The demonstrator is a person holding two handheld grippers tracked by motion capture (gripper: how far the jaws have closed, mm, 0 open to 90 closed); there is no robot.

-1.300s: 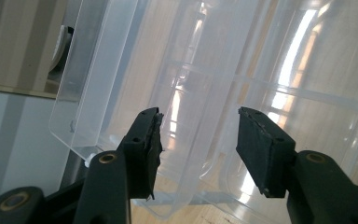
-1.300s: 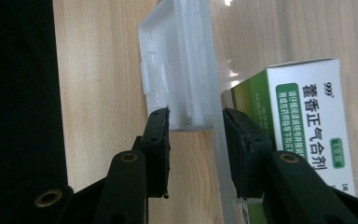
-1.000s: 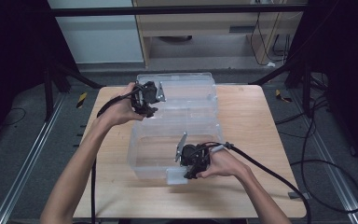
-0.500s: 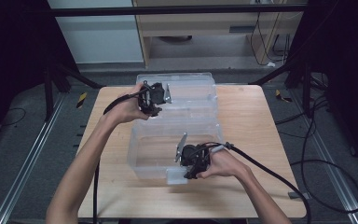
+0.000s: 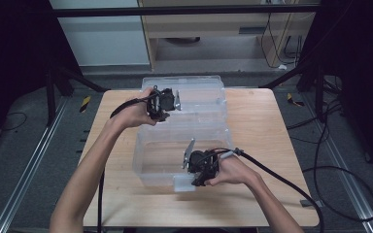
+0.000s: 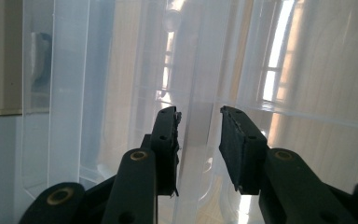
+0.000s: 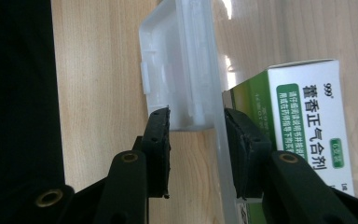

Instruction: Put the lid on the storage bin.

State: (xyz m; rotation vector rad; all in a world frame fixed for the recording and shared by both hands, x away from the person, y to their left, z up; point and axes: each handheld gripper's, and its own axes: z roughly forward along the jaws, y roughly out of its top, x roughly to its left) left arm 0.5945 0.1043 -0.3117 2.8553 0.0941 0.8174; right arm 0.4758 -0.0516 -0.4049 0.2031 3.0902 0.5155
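A light wooden table (image 5: 272,145) is seen at centre, set on a dark grey floor (image 5: 24,145). Metal rails (image 5: 29,170) are laid along it at 9 and 3 o'clock — black cables (image 5: 330,194) are coiled at 4 o'clock. At 12 o'clock a pale wooden cabinet (image 5: 213,24) is stood beside a white panel (image 5: 102,34) — darkness is kept at both upper corners.

A lab or test rig is indicated, not a home. A plain wooden table (image 5: 272,160) is set on a grey carpeted floor (image 5: 24,155), w/ aluminium rails (image 5: 26,177) laid along both sides. Black frame struts (image 5: 77,80) and dark curtains are seen around the bench. Loose cables (image 5: 340,194) are trailed across the floor; a wooden cabinet (image 5: 209,29) is placed at the back.
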